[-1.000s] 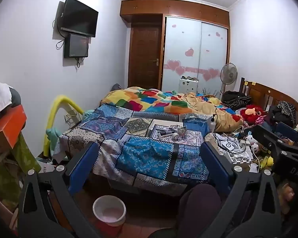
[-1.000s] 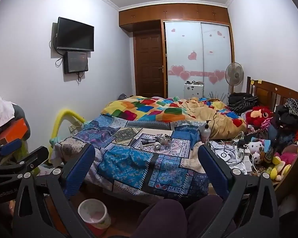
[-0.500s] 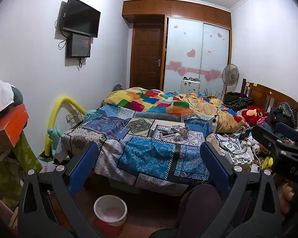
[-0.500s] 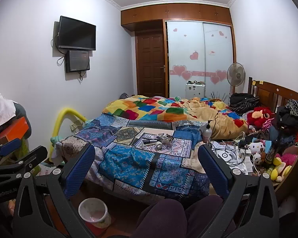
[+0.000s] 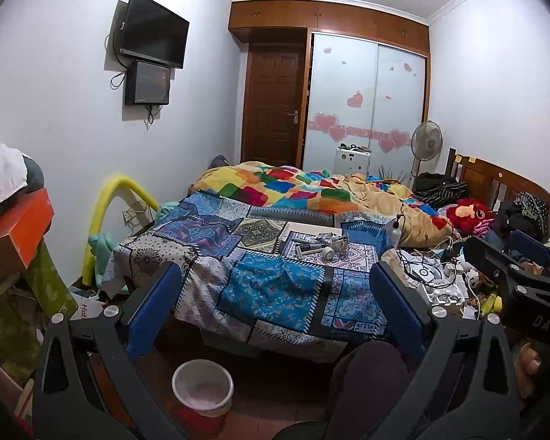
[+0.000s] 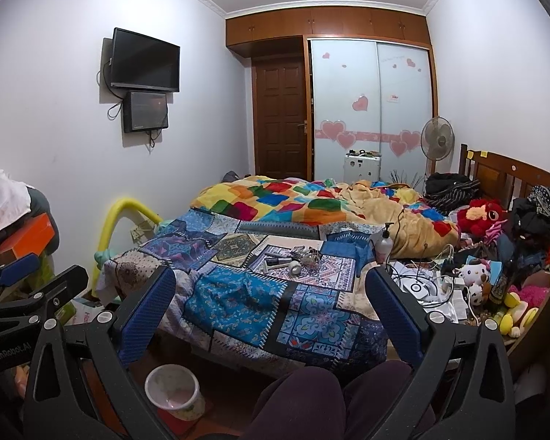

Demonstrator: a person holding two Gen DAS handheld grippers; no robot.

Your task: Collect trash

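Blue-padded, both the left claw [image 5: 275, 315] and the right claw [image 6: 271, 311] stand wide apart and carry nothing, held above your knees facing the bed [image 6: 238, 293]. You will find the likely trash [image 6: 293, 258], a loose cluster of small items too small to identify, mid-bed on the patchwork quilt; judge it light and easily crushed, and take each piece across its narrowest part. Expect the soft quilt to yield under pressure, and note the white bin [image 6: 172, 398] on the floor below the bed's near edge.
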